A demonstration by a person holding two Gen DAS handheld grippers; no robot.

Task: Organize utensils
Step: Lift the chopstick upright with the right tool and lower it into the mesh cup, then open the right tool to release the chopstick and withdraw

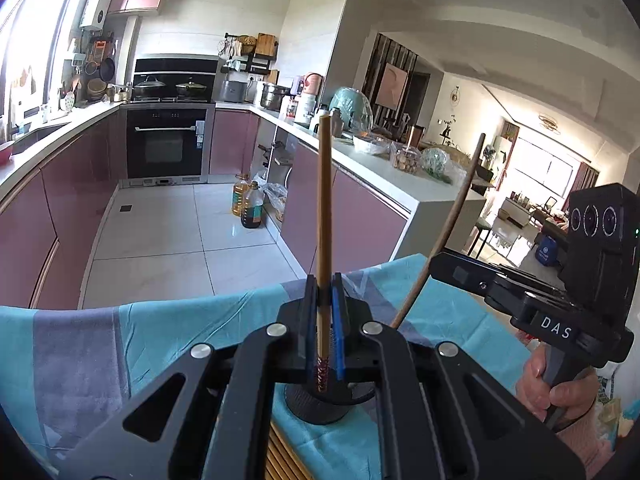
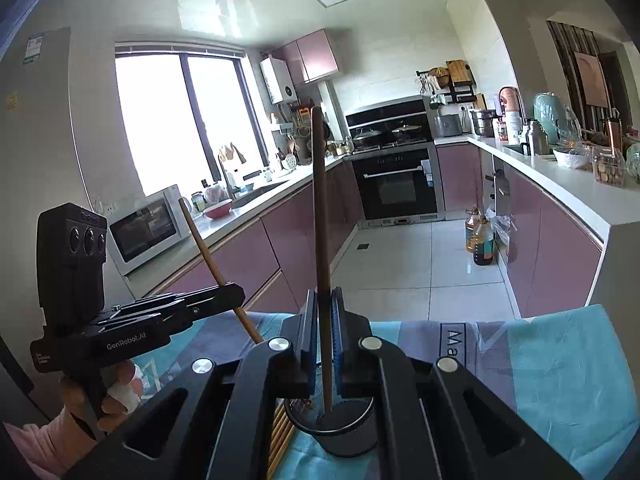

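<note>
Pinching a light bamboo chopstick between its blue ribbed pads, the left gripper holds the stick near upright. The stick is slender and straight, pale tan along the shaft, with a dark red patterned band at its lower end, which sits directly above the mouth of a black mesh holder. The holder is a round cup of fine metal mesh with a solid rim, standing on the worktop.

The right gripper is likewise closed on a dark brown chopstick, a smooth round-section stick held near upright. Its lower tip reaches down inside the same mesh holder.

In the left wrist view, the dark stick appears at 2 o'clock of the left gripper, tilted and gripped by the right gripper. In the right wrist view, the light stick appears at 10 o'clock, tilted and gripped by the left gripper.

The worktop is draped in a wrinkled cloth with teal and grey blocks. At 7 o'clock of the holder, a row of parallel bamboo sticks lies flat on the cloth, touching or just beside the holder base; which one cannot be told.
</note>
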